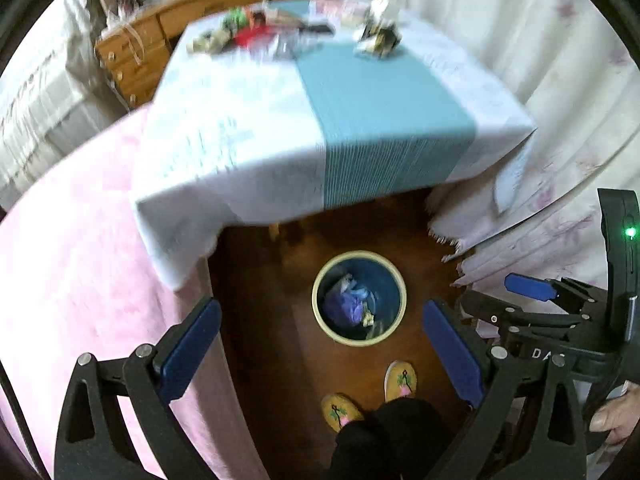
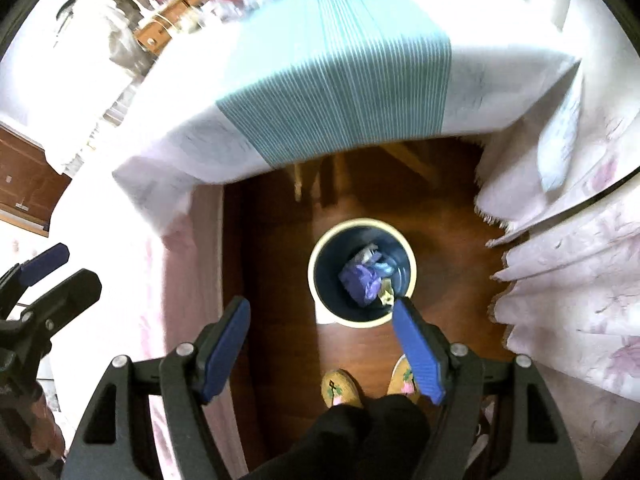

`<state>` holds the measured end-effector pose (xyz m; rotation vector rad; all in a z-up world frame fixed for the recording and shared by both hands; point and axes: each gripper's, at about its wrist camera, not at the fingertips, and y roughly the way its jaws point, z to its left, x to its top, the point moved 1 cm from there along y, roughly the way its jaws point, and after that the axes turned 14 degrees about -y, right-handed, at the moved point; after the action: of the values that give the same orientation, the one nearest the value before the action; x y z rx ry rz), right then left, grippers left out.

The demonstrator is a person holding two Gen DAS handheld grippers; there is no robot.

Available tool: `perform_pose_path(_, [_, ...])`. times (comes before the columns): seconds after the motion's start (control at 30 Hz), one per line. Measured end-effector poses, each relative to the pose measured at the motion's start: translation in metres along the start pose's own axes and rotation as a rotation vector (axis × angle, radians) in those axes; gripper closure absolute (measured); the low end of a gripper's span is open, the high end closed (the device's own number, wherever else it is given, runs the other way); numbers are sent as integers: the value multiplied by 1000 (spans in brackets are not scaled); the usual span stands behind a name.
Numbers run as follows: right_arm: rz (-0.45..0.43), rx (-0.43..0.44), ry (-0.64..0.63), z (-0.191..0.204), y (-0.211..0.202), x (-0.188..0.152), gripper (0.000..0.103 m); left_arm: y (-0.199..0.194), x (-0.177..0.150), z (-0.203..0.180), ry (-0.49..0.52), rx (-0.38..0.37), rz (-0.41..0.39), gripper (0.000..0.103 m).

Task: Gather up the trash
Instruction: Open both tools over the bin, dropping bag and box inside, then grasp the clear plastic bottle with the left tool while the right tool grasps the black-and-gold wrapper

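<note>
With both the left tool (image 1: 320, 354) and the right tool (image 2: 320, 350) being held open and empty above the trash bin (image 2: 320, 308) on the floor, the crumpled trash (image 1: 378, 34) on the table (image 1: 260, 128) is best being approached steeply.

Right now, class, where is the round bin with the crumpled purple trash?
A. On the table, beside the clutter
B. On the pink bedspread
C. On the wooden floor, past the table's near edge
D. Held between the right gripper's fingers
C: the bin stands on the brown floor below the tablecloth's hanging edge, just ahead of the person's slippers, with both grippers open and empty above it.
</note>
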<state>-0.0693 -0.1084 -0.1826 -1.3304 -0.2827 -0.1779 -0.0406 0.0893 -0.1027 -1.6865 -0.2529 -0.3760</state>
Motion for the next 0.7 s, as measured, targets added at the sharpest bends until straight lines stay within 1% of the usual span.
perform_pose_path(0.17, [-88, -32, -39, 17, -59, 10, 29, -55, 11, -2, 21, -34, -102, 3])
perform_pose_path(0.27, [-152, -69, -70, 29, -94, 17, 29, -80, 20, 0, 15, -52, -158, 3])
perform_pose_path(0.4, [-238, -124, -123, 42, -133, 28, 29, -110, 37, 5, -13, -58, -255, 3])
perform_pose_path(0.53, [-329, -185, -170, 55, -165, 43, 29, -130, 58, 12, -58, -82, -298, 3])
perform_pose_path(0.63, [-371, -208, -188, 57, -180, 57, 29, -135, 76, 14, -67, -115, -310, 3])
perform_pose_path(0.7, [-384, -217, -196, 56, -185, 67, 29, -134, 87, 12, -65, -112, -323, 4])
